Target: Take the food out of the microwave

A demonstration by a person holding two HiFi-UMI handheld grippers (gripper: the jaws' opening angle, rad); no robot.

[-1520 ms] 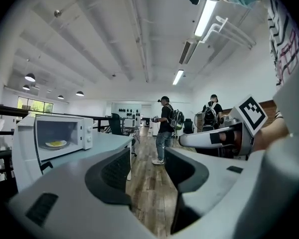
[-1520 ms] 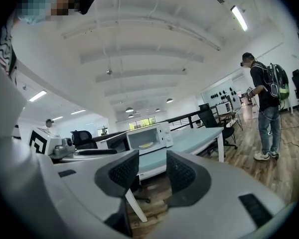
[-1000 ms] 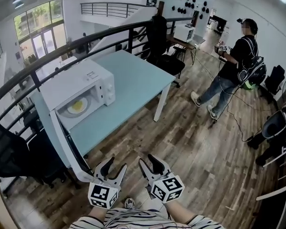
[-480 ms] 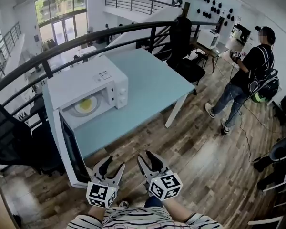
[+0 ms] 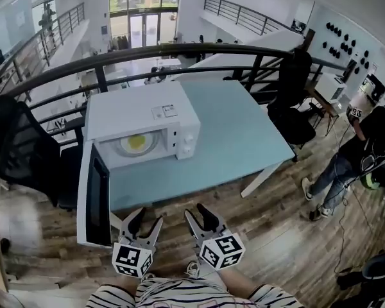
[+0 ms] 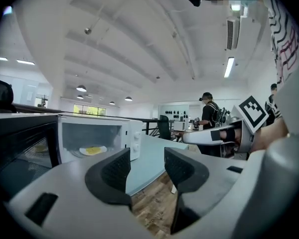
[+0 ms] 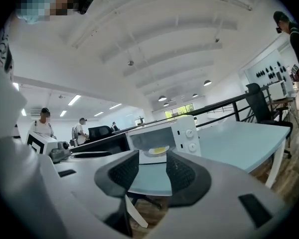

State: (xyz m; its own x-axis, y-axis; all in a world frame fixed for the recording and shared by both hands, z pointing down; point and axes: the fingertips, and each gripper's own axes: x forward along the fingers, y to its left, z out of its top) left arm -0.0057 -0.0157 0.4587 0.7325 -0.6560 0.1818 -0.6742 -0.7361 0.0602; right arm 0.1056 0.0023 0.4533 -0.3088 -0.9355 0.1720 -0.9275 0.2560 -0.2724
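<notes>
A white microwave (image 5: pixel 141 124) stands on the pale blue table (image 5: pixel 244 140). Its door (image 5: pixel 93 194) hangs wide open to the left. Inside lies a plate of yellow food (image 5: pixel 136 144), which also shows as the food (image 6: pixel 92 150) in the left gripper view and the food (image 7: pixel 158 150) in the right gripper view. My left gripper (image 5: pixel 144 222) and right gripper (image 5: pixel 200 218) hover side by side over the floor, short of the table's near edge. Both point roughly level at the microwave. The left gripper (image 6: pixel 145 166) and the right gripper (image 7: pixel 152 171) are open with nothing between their jaws.
A black mesh chair (image 5: pixel 19 146) stands left of the open door. A black railing (image 5: pixel 179 50) runs behind the table, with another dark chair (image 5: pixel 295 101) at its far right corner. A person (image 5: pixel 372 146) stands on the wooden floor at the right.
The view has swung round, so the microwave now faces me nearly straight on and closer. Both grippers have swept sideways together with it. Their jaws stand as wide as before.
</notes>
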